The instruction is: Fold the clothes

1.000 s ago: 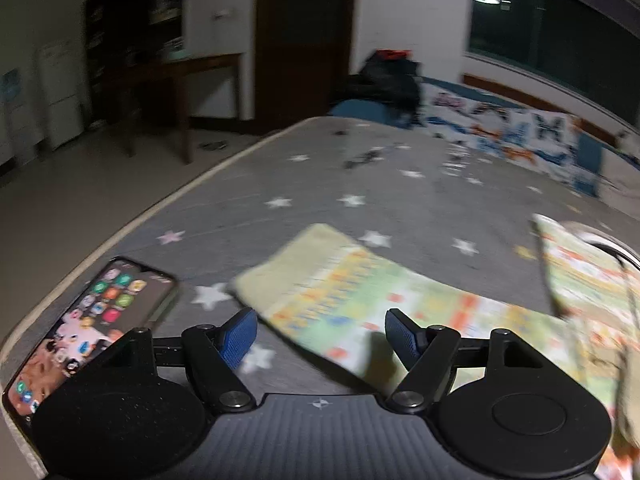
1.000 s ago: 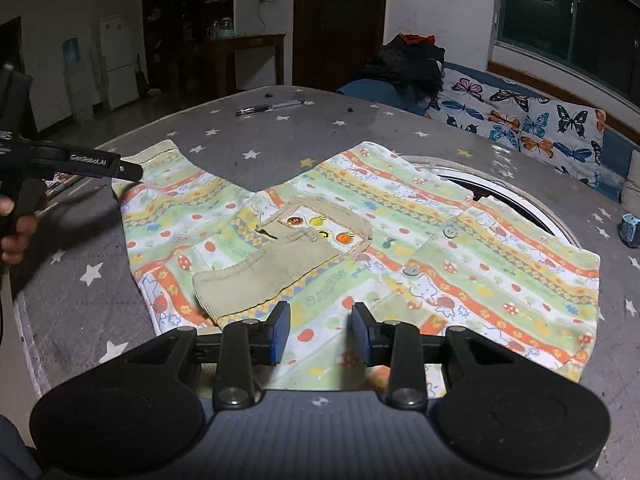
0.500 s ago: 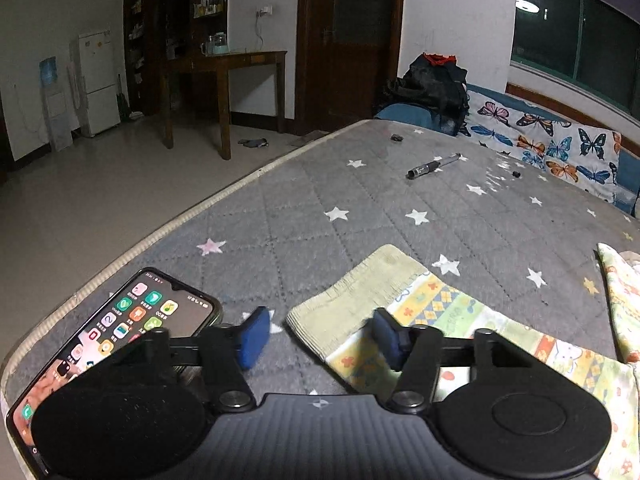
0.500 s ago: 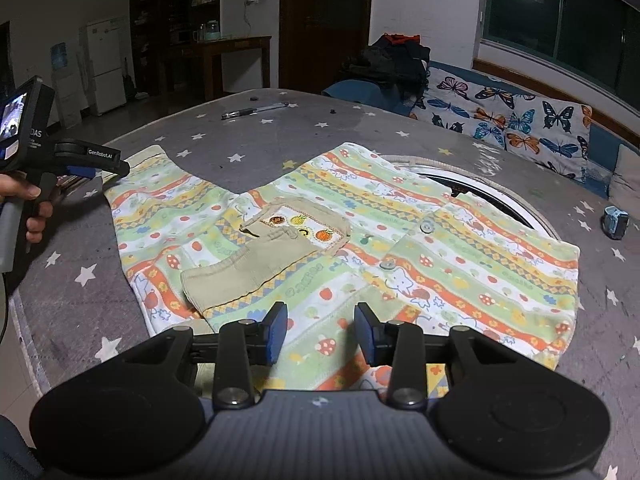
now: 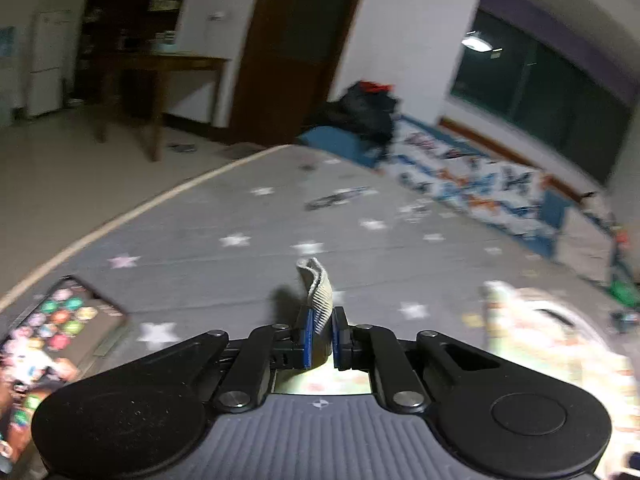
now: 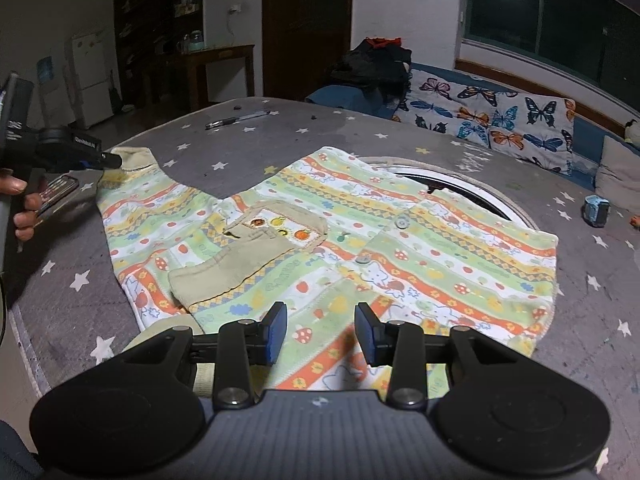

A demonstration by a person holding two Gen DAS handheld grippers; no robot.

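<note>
A child's patterned shirt (image 6: 360,240) lies flat, front up, on a grey star-printed mattress (image 6: 280,136), its long axis running from the left sleeve at far left to the hem side at right. A beige collar (image 6: 248,256) is folded across the chest; two buttons (image 6: 400,223) sit right of it. The ribbed beige cuff (image 5: 318,296) of the left sleeve stands upright between the pads of the left gripper (image 5: 320,334), whose jaws are closing on it, the blue pads pressing the fabric from both sides. In the right wrist view the left gripper (image 6: 106,160) reaches in from the left, held by a hand (image 6: 22,208), with the cuff at its tip raised off the mattress. The right gripper (image 6: 321,334) hovers over the near edge of the shirt, pointing downward, jaws narrowly apart with nothing pinched between them. A lit phone (image 5: 52,344) lies at the near left edge of the mattress; a pen (image 6: 240,119) lies at the far side. A white ring (image 6: 460,188) shows behind the shirt. Butterfly-print bedding (image 6: 500,120), a dark bundle (image 6: 372,64), a wooden table (image 6: 216,60), a door (image 6: 306,28) and a dark window (image 6: 560,12) fill the room beyond.
</note>
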